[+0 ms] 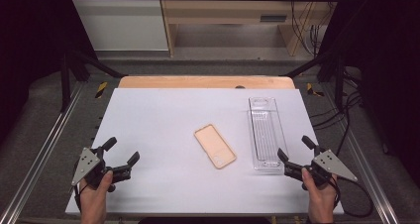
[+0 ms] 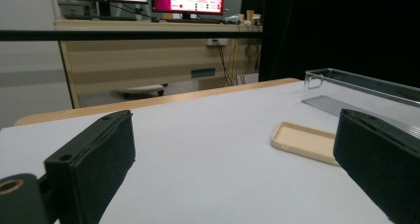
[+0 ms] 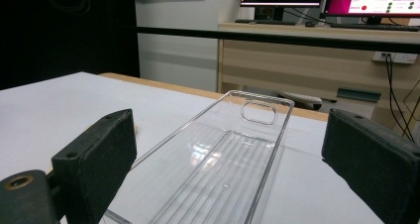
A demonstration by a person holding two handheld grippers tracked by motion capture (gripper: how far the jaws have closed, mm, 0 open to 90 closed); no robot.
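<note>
Both matte black tongs [image 1: 122,152] [image 1: 296,151] agape, beside ribbed clear tray [image 1: 266,135], smooth beige phone case [image 1: 214,145]

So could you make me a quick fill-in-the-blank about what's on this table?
1. The beige phone case lies to the ____ of the clear tray.
2. Both claws are ____, holding nothing.
3. The right claw is at the near end of the ____.

Missing words: left; open; tray
</note>
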